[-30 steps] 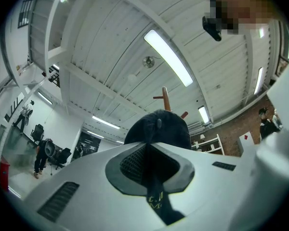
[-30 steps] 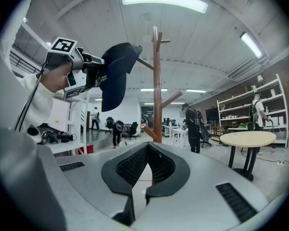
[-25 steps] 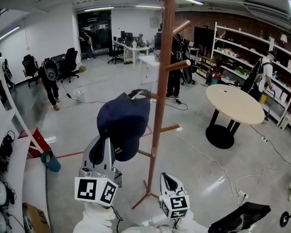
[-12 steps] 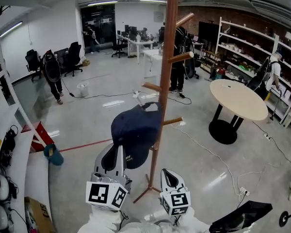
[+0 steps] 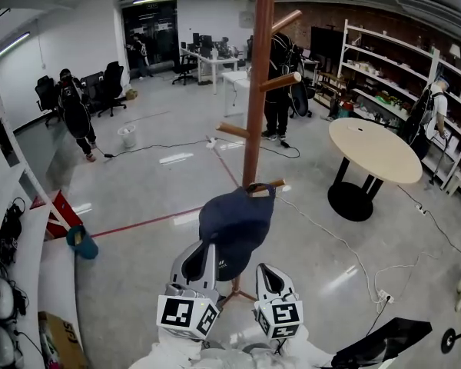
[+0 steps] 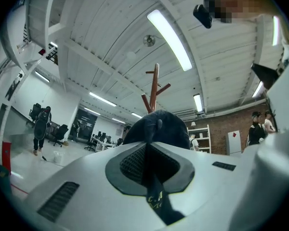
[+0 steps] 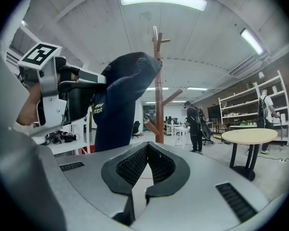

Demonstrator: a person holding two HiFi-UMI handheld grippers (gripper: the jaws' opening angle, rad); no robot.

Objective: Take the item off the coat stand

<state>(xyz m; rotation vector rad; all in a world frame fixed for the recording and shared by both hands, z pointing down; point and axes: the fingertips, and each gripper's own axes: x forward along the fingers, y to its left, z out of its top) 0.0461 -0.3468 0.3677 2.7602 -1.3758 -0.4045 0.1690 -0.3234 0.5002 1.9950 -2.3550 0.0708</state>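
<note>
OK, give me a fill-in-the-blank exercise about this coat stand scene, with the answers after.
The left hand-held gripper is shut on a navy ___.
In the head view, the table to the right of the coat stand has a ___ top.
The right hand-held gripper holds ___.
Missing words: cap; round; nothing.

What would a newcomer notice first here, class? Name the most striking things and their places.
A dark navy cap is pinched in the left claw, low in the centre of the head view. Right behind it rises the tall wooden coat stand, its upper pegs bare; a round pale table stands to the right.
</note>
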